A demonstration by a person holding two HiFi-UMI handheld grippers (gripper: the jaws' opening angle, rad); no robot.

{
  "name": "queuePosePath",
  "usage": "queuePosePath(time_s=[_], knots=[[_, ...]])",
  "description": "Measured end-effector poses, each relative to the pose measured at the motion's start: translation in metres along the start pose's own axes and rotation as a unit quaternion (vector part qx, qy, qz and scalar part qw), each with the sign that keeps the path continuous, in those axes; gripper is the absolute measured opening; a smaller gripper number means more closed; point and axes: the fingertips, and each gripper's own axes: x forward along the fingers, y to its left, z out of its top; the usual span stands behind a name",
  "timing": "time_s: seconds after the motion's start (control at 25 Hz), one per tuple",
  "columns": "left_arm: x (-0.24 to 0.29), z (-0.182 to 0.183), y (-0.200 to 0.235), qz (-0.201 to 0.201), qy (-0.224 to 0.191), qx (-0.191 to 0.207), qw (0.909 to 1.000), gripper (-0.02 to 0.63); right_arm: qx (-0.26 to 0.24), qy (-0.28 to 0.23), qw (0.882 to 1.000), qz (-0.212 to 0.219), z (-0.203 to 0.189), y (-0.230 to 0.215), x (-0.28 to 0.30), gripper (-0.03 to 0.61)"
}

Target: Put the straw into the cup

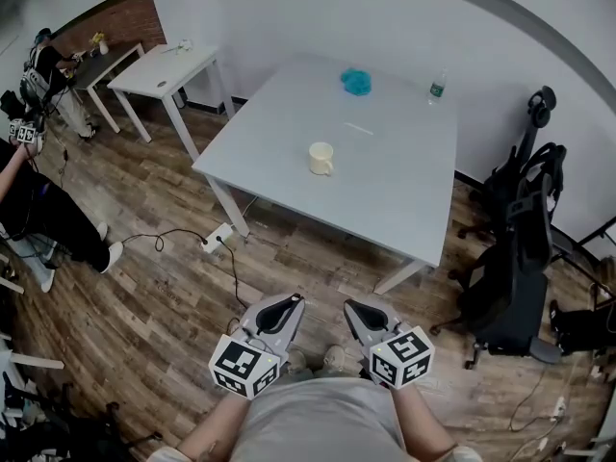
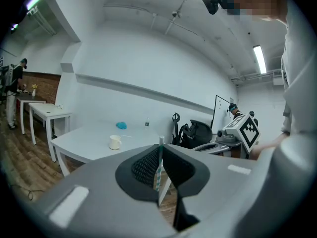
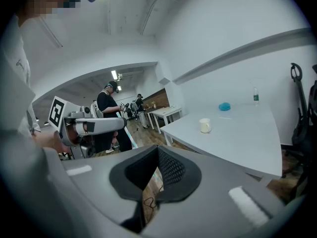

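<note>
The left gripper (image 2: 160, 151) has its fingers closed on the straw (image 2: 158, 170), which stands upright between the two black ribbed pads. The straw is thin and white with fine teal stripes, and its upper end comes out just above the fingertips. The right gripper (image 3: 157, 151) has its fingers brought together at the tips, and nothing is seen between them, only the wooden floor (image 1: 164, 287) behind the narrow gap. In the head view both grippers are close to the person's body, side by side. The cup (image 1: 320, 158), a pale cream mug with a handle, stands upright on the grey table (image 1: 385, 200), well apart from the fingers of both grippers and in front of them. Farther beyond the cup from the fingers lie a thin pale strip (image 1: 358, 128), which I cannot identify, then a blue object (image 1: 356, 81) and a small bottle (image 1: 437, 88) near the far edge. A black office chair (image 1: 515, 258) stands to the right of the right fingers, beside the table.
</note>
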Motion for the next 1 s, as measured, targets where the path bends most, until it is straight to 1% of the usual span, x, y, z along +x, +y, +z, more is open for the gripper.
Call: queuePosePath(time_s=[0.16, 0.32, 0.48, 0.76, 1.0], knots=[[-0.011, 0.002, 0.012, 0.001, -0.004, 0.004, 1.0000, 0.043, 0.000, -0.004, 1.000, 0.000, 0.003, 0.012, 0.010, 0.008], [-0.017, 0.004, 0.019, -0.012, -0.004, 0.010, 0.9999, 0.043, 0.004, -0.004, 1.000, -0.004, 0.003, 0.023, 0.021, 0.008], [-0.024, 0.004, 0.029, -0.014, -0.007, 0.008, 0.9998, 0.043, 0.004, 0.000, 1.000, -0.007, -0.001, 0.030, 0.030, 0.008], [-0.022, 0.005, 0.045, -0.014, -0.012, -0.001, 0.9998, 0.043, 0.000, 0.000, 1.000, -0.013, 0.005, 0.024, 0.043, 0.008], [-0.002, 0.007, 0.058, -0.011, -0.012, -0.003, 0.9999, 0.043, 0.004, -0.001, 1.000, -0.012, 0.010, 0.004, 0.056, 0.008]])
